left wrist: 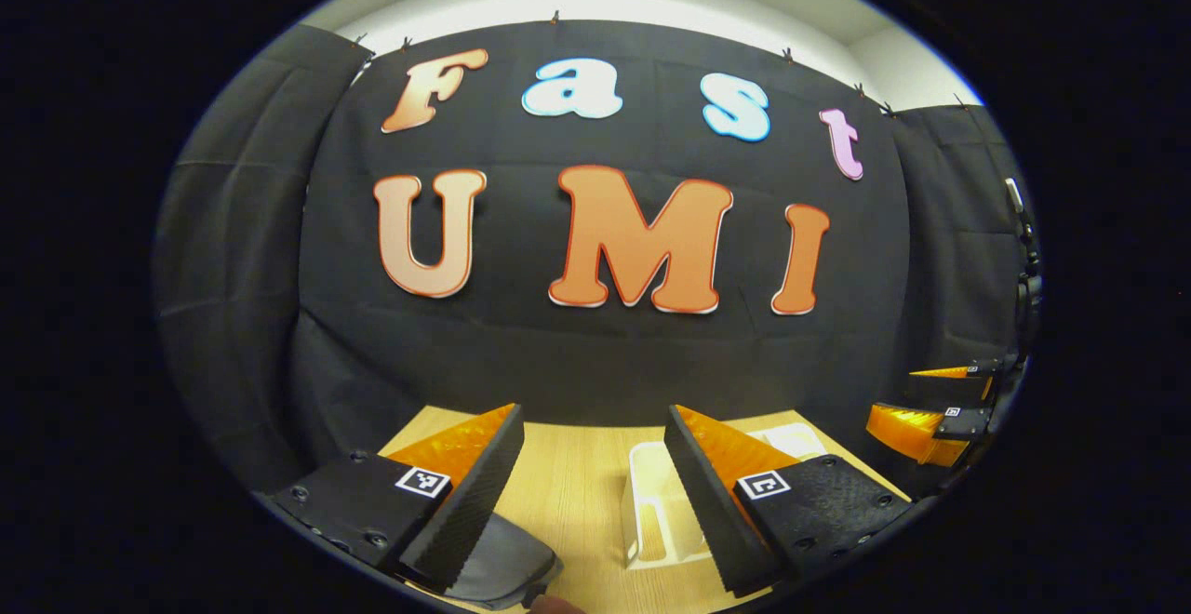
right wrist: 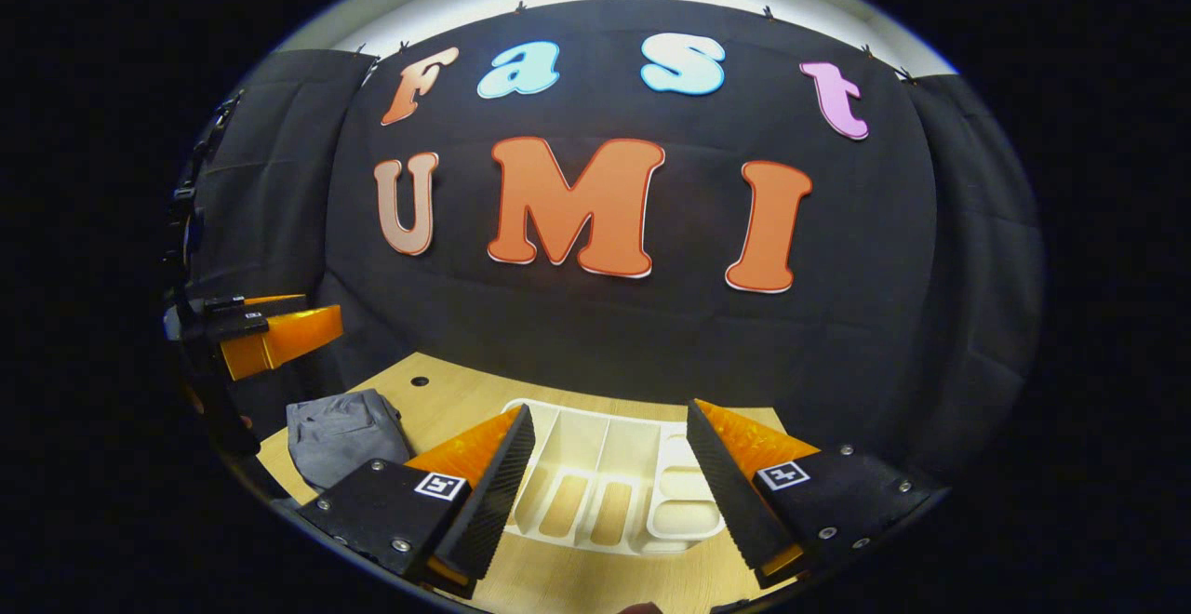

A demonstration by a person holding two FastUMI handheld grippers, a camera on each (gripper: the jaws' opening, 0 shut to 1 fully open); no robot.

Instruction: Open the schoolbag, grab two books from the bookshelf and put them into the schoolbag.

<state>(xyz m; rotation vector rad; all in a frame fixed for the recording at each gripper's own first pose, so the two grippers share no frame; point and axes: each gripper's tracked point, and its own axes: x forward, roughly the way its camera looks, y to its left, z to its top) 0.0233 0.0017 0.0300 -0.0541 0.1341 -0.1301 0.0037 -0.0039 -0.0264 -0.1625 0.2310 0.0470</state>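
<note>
Wooden table (right wrist: 447,391) holds my grey schoolbag (right wrist: 342,433), lying zipped beside the white bookshelf (right wrist: 605,479); I hold left gripper (left wrist: 595,493) and right gripper (right wrist: 609,493) high, both spread wide, gripping nothing, ready to start.

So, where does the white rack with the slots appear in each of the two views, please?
Left gripper view: the white rack sits low and right of centre on the wooden table, partly behind this gripper's right-hand finger.
Right gripper view: the rack sits low in the centre, between this gripper's two fingers.
Shared landmark: the grey schoolbag, left of the rack in both views.
</note>
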